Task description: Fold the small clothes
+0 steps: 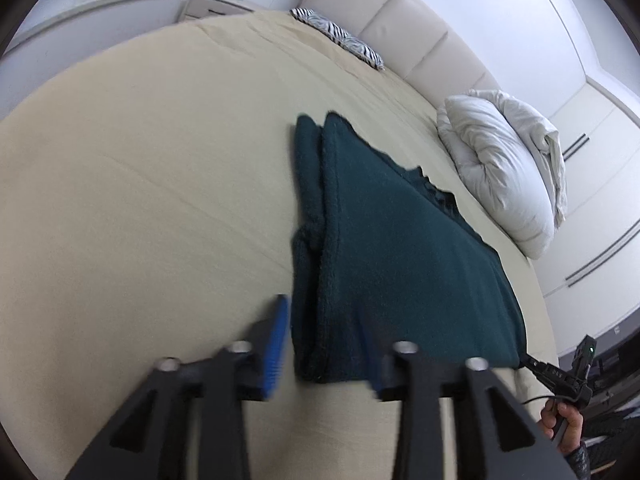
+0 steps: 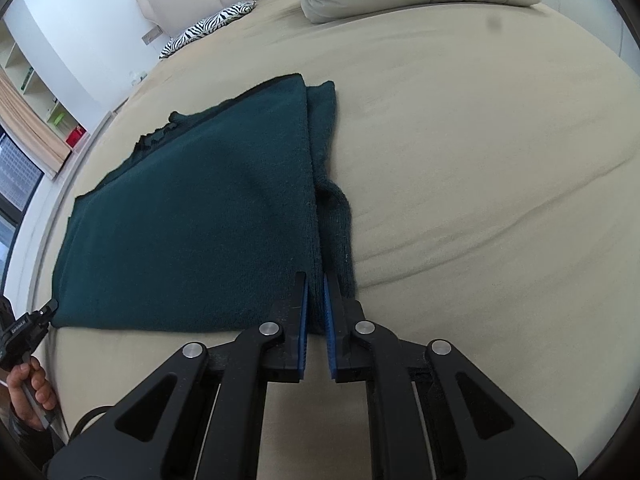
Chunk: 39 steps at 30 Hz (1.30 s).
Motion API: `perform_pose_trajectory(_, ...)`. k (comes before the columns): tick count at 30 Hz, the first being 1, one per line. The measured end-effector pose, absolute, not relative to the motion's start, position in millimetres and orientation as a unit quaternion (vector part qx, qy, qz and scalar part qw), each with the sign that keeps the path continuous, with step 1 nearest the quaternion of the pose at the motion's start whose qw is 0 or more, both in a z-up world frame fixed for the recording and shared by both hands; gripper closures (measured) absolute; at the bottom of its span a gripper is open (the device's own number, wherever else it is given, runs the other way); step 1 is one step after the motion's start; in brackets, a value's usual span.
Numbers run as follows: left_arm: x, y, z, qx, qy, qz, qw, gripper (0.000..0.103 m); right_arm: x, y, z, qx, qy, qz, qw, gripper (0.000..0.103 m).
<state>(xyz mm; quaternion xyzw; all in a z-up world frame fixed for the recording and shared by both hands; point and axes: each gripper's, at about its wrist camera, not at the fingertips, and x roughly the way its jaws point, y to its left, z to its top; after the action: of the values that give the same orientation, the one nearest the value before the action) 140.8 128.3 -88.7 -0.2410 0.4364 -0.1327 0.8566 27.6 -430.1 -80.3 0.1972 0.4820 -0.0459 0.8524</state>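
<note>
Green garment (image 2: 192,216), part-folded on bed (image 2: 480,160): right tool (image 2: 316,300) clamped on near hem, left tool (image 1: 324,344) apart astride its corner; advise lifting both corners level.

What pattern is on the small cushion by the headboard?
Black-and-white zebra stripes on the cushion; clearest in the right wrist view.

Only lettering: small white print on the black plastic body of the other handheld gripper, seen at frame edge in both views. Right wrist view: white word on the left gripper (image 2: 28,328), too small and blurred to read for sure. Left wrist view: white characters on the right gripper (image 1: 560,376), also unreadable. No other labels, numbers or signs legible.
</note>
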Motion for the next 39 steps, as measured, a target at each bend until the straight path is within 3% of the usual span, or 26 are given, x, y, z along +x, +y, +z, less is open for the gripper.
perform_pose_trajectory(2, 135, 130, -75, -0.239, 0.418, -0.122, 0.868, 0.048, 24, -433, -76, 0.2, 0.477, -0.051, 0.855, 0.093)
perform_pose_trajectory(7, 139, 119, -43, -0.219, 0.392, -0.121, 0.885, 0.045, 21, -438, -55, 0.197, 0.457, -0.067, 0.865, 0.06)
perform_pose_trajectory(11, 154, 88, -36, -0.182, 0.387, -0.145, 0.892, 0.042, 28, -436, -38, 0.173, 0.434, -0.081, 0.88, 0.051)
perform_pose_trajectory(15, 168, 59, -47, -0.171, 0.405, -0.167, 0.882, 0.042, 47, -435, -56, 0.169, 0.46, -0.07, 0.869, 0.053)
perform_pose_trajectory(16, 170, 52, -50, -0.167, 0.408, -0.172, 0.881, 0.042, 52, -435, -66, 0.168, 0.475, -0.069, 0.861, 0.058)
perform_pose_trajectory(17, 172, 46, -52, -0.159, 0.41, -0.178, 0.88, 0.042, 55, -434, -74, 0.167, 0.492, -0.068, 0.852, 0.079)
perform_pose_trajectory(18, 172, 42, -53, -0.151, 0.411, -0.18, 0.881, 0.042, 55, -433, -78, 0.163, 0.496, -0.067, 0.85, 0.089)
perform_pose_trajectory(20, 178, 33, -59, -0.136, 0.421, -0.176, 0.879, 0.042, 49, -431, -76, 0.157, 0.479, -0.069, 0.861, 0.093)
perform_pose_trajectory(35, 187, 32, -80, -0.122, 0.442, -0.171, 0.872, 0.042, 36, -432, -85, 0.172, 0.488, -0.061, 0.854, 0.095)
perform_pose_trajectory(39, 189, 31, -65, -0.115, 0.423, -0.171, 0.883, 0.042, 35, -434, -72, 0.155, 0.5, -0.071, 0.849, 0.09)
